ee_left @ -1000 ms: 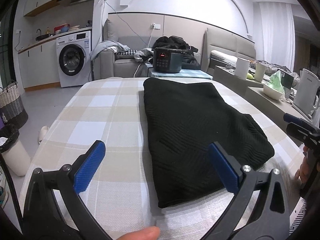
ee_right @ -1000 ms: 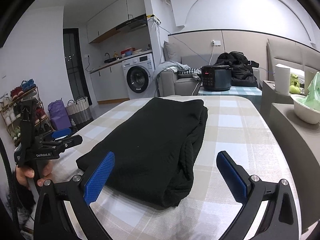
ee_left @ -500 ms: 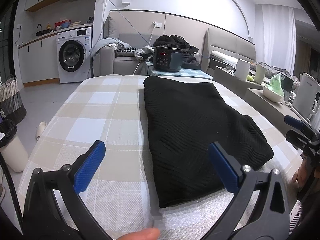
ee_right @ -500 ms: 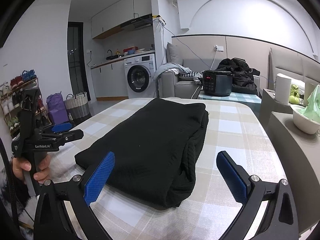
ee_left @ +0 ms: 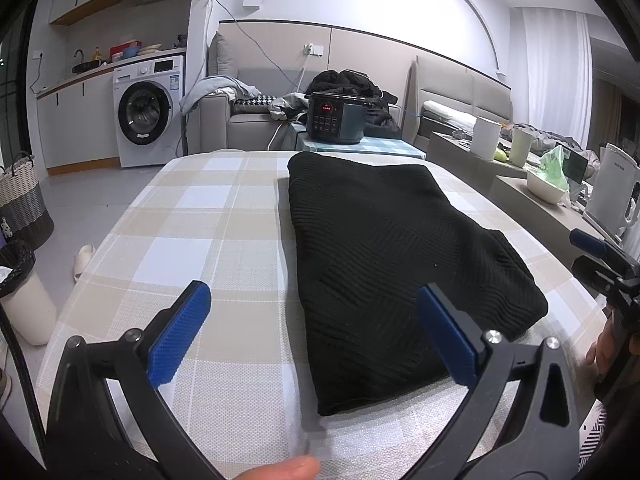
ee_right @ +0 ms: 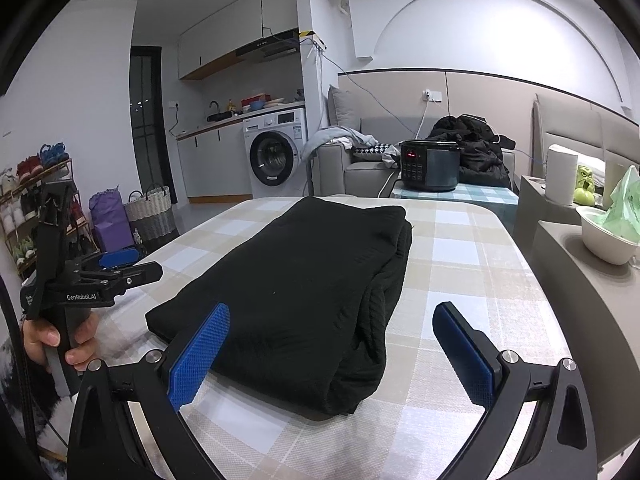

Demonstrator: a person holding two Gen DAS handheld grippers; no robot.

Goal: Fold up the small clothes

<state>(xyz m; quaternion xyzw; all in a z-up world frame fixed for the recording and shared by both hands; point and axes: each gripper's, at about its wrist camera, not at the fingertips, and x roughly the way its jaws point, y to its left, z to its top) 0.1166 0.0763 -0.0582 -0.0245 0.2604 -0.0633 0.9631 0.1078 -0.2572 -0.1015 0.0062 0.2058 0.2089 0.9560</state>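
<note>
A black knit garment (ee_left: 384, 256) lies folded into a long rectangle on the checked tablecloth (ee_left: 192, 216). My left gripper (ee_left: 316, 332) hovers open over the garment's near left corner, nothing between its blue pads. The right gripper (ee_right: 332, 352) is open too, held above the garment (ee_right: 304, 284) at its near right end, and it grips nothing. In the right wrist view the left gripper (ee_right: 116, 266) appears at the far left, held by a hand. In the left wrist view the right gripper (ee_left: 600, 256) pokes in at the right edge.
A dark cooker (ee_left: 336, 118) stands on a small table beyond the far edge. A side counter on the right carries a white bowl (ee_right: 608, 236), a paper roll (ee_right: 562, 174) and a kettle (ee_left: 612, 192). A washing machine (ee_left: 148, 116), baskets (ee_right: 150, 216) and a bin (ee_left: 20, 292) stand to the left.
Both grippers have lifted and tilted slightly upward, so more of the room shows. The garment has not moved and both grippers stay open.
</note>
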